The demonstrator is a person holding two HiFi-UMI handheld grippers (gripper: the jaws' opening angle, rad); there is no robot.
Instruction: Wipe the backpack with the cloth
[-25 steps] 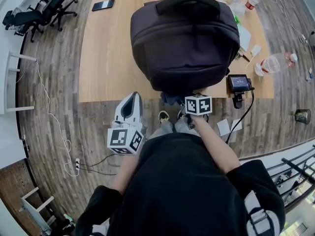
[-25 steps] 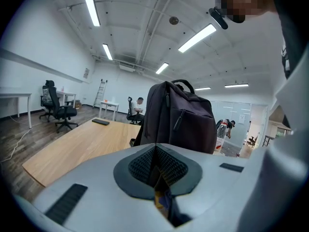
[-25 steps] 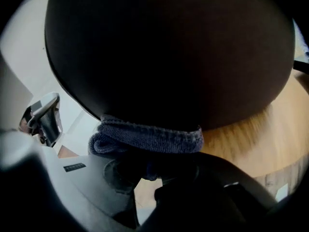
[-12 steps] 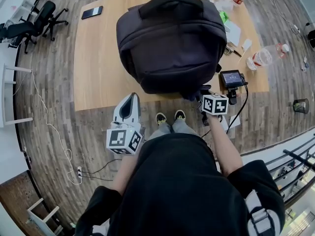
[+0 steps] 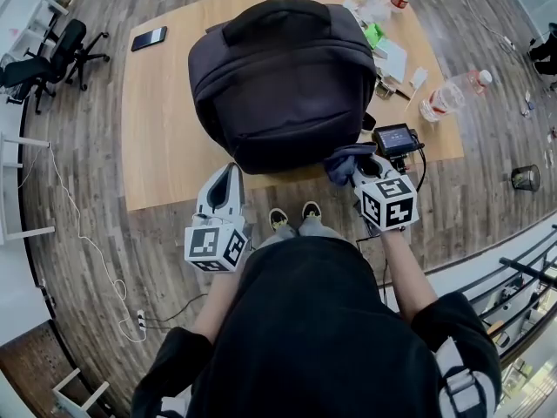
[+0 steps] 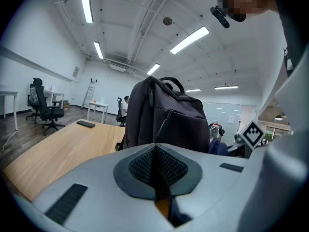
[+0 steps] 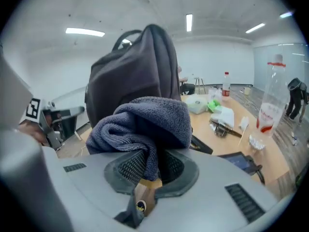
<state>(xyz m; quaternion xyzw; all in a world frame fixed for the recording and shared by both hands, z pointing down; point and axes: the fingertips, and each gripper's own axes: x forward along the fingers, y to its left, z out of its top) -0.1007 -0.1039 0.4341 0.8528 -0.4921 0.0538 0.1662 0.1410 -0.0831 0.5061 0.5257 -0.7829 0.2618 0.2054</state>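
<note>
Backpack [image 5: 278, 85] upright near the table's [image 5: 165, 146] front edge, right gripper [image 7: 152, 166] clamped on bunched blue-grey cloth [image 7: 145, 122] beside backpack's right corner, left gripper [image 6: 155, 164] clenched empty off the front edge

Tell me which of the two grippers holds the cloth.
The right gripper: its jaws are shut on the blue-grey cloth. The left gripper is shut too, with nothing between its jaws.

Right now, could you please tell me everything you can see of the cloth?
The cloth is a dark blue-grey terry towel, bunched into soft folds. The right gripper is shut on one fold, with the bulk heaped above its jaws. It is held beside the near right corner of the black backpack; whether they touch is unclear.
</note>
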